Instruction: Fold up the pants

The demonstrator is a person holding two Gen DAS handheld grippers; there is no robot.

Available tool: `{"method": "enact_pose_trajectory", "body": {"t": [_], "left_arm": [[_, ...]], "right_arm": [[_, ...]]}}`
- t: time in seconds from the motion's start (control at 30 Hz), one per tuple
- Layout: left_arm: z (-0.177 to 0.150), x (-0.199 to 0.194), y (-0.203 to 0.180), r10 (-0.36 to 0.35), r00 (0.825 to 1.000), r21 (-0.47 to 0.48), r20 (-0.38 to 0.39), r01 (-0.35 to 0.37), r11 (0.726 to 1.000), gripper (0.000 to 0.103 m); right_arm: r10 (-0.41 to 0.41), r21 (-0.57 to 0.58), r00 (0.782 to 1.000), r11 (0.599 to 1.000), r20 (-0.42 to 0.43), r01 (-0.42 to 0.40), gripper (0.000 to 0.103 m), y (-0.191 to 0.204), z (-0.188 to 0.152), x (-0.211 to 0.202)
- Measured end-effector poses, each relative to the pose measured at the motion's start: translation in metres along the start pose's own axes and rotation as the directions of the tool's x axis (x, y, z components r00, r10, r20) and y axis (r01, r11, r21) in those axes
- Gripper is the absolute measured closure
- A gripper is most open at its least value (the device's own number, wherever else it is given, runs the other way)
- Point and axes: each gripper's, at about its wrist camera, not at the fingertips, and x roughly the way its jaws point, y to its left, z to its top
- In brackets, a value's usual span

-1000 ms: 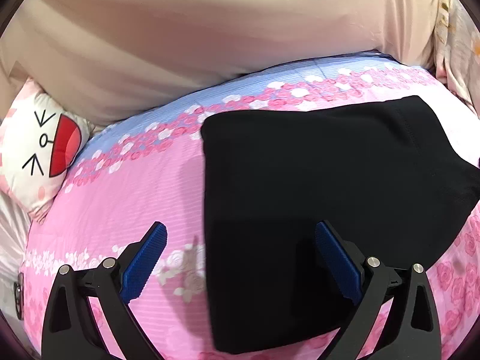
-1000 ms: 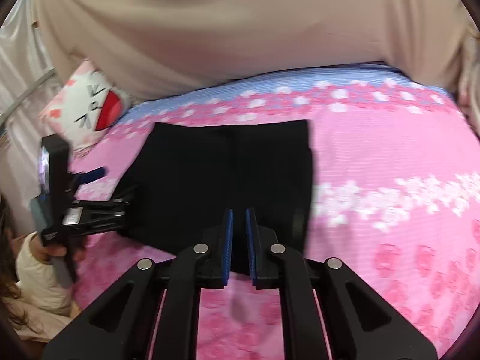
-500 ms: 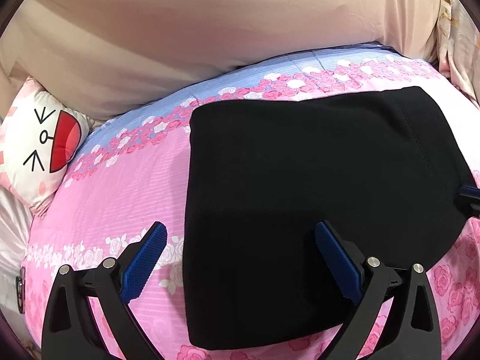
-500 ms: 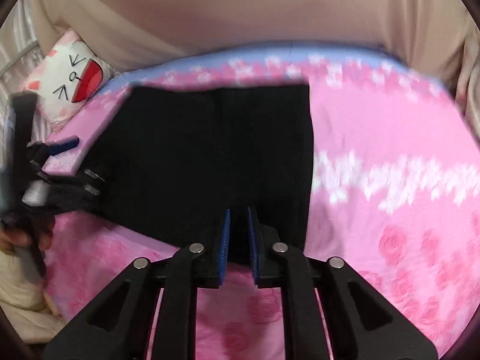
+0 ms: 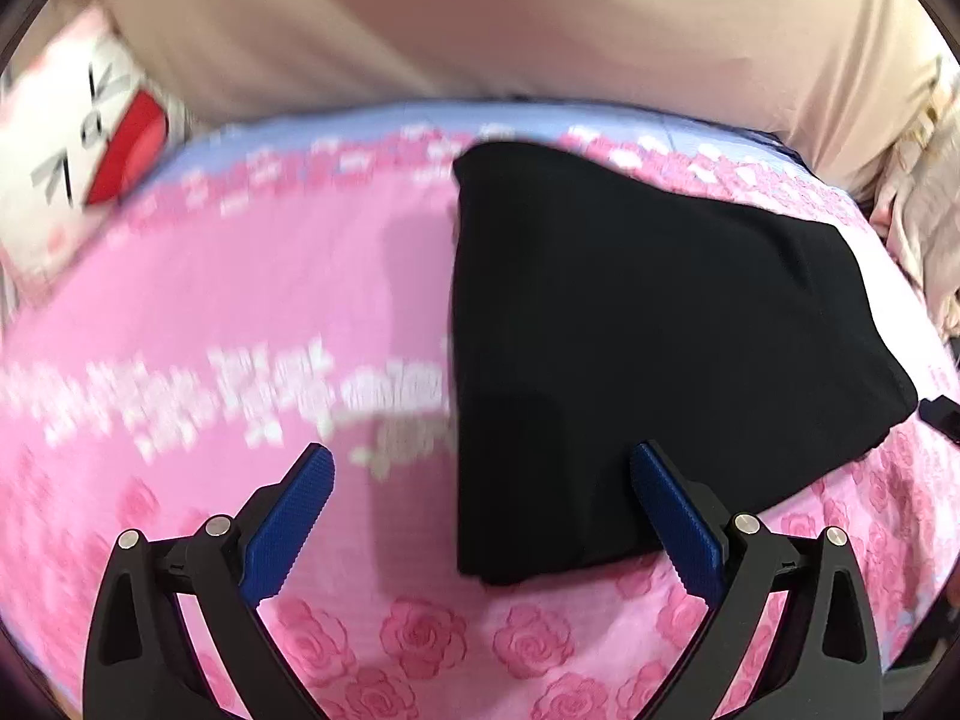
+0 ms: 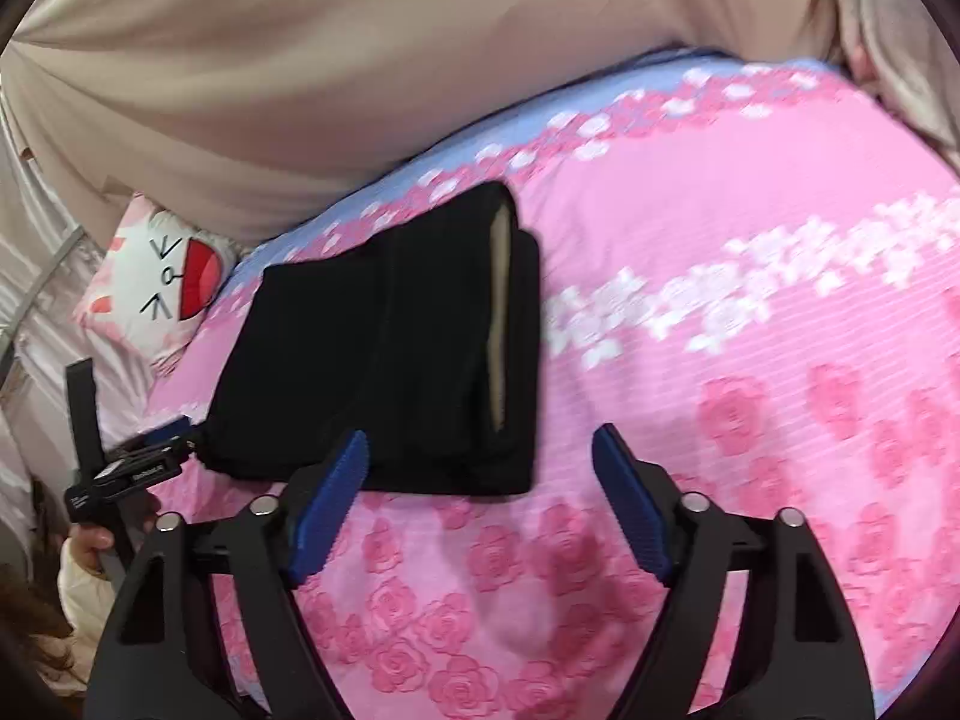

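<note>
The pink floral bedsheet (image 6: 750,312) gives wide bare room to the right of the folded black pants (image 6: 384,354), which lie as a compact stack toward the bed's left half; the beige quilt (image 6: 360,60) banks up along the far edge. The soft bed is the main risk: pressing near the stack could tilt it and let the layers slide apart. At its right end the layer edges show a pale lining, so a snag there would likely peel the top fold open. A cartoon-face pillow (image 6: 168,282) sits beyond the far-left corner. The right gripper (image 6: 480,510) hangs wide open and empty just before the near edge. The left gripper (image 5: 480,516) is equally spread and empty; its right finger seems to overlap the pants' near corner, though blur makes contact uncertain.
</note>
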Motion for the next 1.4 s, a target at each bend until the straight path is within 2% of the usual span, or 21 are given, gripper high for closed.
{"method": "enact_pose_trajectory", "body": {"t": [0.1,0.2,0.23,0.27,0.3,0.33,0.4,0.5,0.57,0.67,0.7,0.77,0.8,0.9,1.0,1.13,1.17,1.23,1.3,1.37,1.4], "left_arm": [[-0.007,0.012,0.006,-0.037,0.999,-0.051,-0.02,0.036,0.998,0.005],[-0.007,0.024,0.013,-0.102,0.995,-0.124,-0.022,0.098,0.987,0.005],[-0.007,0.024,0.012,-0.105,0.994,-0.118,-0.007,0.103,0.988,0.005],[-0.006,0.026,0.009,-0.118,0.993,-0.092,-0.009,0.117,0.989,0.007],[-0.005,0.025,0.005,-0.127,0.992,-0.07,-0.01,0.126,0.99,0.014],[-0.004,0.023,0.003,-0.151,0.989,-0.062,-0.013,0.15,0.987,0.028],[-0.002,0.017,-0.001,-0.18,0.983,-0.047,-0.025,0.179,0.983,0.034],[-0.002,0.023,-0.001,-0.107,0.994,-0.07,-0.028,0.105,0.992,0.005],[-0.002,0.029,0.003,-0.124,0.992,-0.105,-0.027,0.121,0.987,0.005],[0.0,0.03,-0.004,-0.137,0.99,-0.097,-0.022,0.134,0.986,0.005],[0.001,0.031,-0.007,-0.145,0.989,-0.091,-0.025,0.142,0.986,0.007],[0.002,0.029,-0.014,-0.2,0.979,-0.069,-0.03,0.198,0.978,0.039],[0.003,0.023,-0.018,-0.206,0.978,-0.052,-0.035,0.204,0.977,0.046],[0.001,0.01,-0.02,-0.197,0.979,-0.012,-0.048,0.196,0.98,0.067],[-0.011,-0.005,-0.007,-0.29,0.952,-0.048,-0.096,0.287,0.957,0.073],[-0.041,-0.028,-0.007,-0.366,0.918,-0.058,-0.153,0.361,0.931,0.072],[-0.05,-0.031,-0.012,-0.357,0.92,-0.047,-0.162,0.354,0.934,0.068],[-0.055,-0.034,-0.016,-0.309,0.94,-0.02,-0.147,0.309,0.951,0.047],[-0.047,-0.038,-0.018,-0.26,0.961,-0.016,-0.095,0.26,0.966,0.033],[-0.036,-0.041,-0.017,-0.237,0.97,-0.025,-0.046,0.236,0.971,0.025],[-0.03,-0.04,-0.016,-0.229,0.973,-0.031,-0.021,0.229,0.973,0.021]], "right_arm": [[0.032,0.01,0.998,0.999,-0.046,-0.031,0.04,0.006,0.0,0.028],[0.018,0.006,0.999,1.0,-0.049,-0.018,0.04,0.008,0.001,0.041],[0.014,0.008,0.999,1.0,-0.045,-0.013,0.044,0.008,0.002,0.04],[0.01,0.011,0.999,1.0,-0.044,-0.01,0.057,0.007,0.004,0.038],[0.02,0.014,0.999,1.0,-0.048,-0.019,0.064,0.006,0.004,0.037],[0.025,0.014,0.998,1.0,-0.052,-0.024,0.064,0.005,0.004,0.035],[0.028,0.038,0.998,0.999,-0.054,-0.026,0.063,0.001,0.003,0.029],[-0.004,0.073,0.998,0.997,-0.07,0.009,0.036,-0.005,0.002,0.033],[0.025,0.102,0.995,0.995,-0.1,-0.015,0.036,-0.008,0.0,0.043],[0.058,0.117,0.995,0.992,-0.081,-0.049,0.036,-0.006,-0.001,0.052],[0.072,0.119,0.994,0.991,-0.082,-0.061,0.046,-0.004,0.0,0.054],[0.111,0.135,0.99,0.986,-0.082,-0.1,0.063,-0.003,0.0,0.052],[0.121,0.136,0.99,0.985,-0.077,-0.11,0.068,-0.003,0.0,0.047],[0.178,0.14,0.983,0.976,-0.051,-0.169,0.072,0.0,0.0,0.022],[0.167,0.103,0.983,0.982,-0.072,-0.16,0.072,0.008,-0.011,-0.001],[0.137,0.096,0.981,0.988,-0.135,-0.125,0.071,0.003,-0.041,-0.021],[0.108,0.089,0.982,0.991,-0.154,-0.095,0.065,0.0,-0.047,-0.02],[0.073,0.099,0.983,0.993,-0.167,-0.057,0.044,-0.01,-0.057,-0.016],[0.097,0.136,0.986,0.988,-0.134,-0.079,0.037,-0.016,-0.053,-0.016],[0.118,0.14,0.988,0.985,-0.1,-0.103,0.031,-0.018,-0.044,-0.015],[0.125,0.136,0.988,0.984,-0.09,-0.112,0.022,-0.019,-0.037,-0.01]]}}
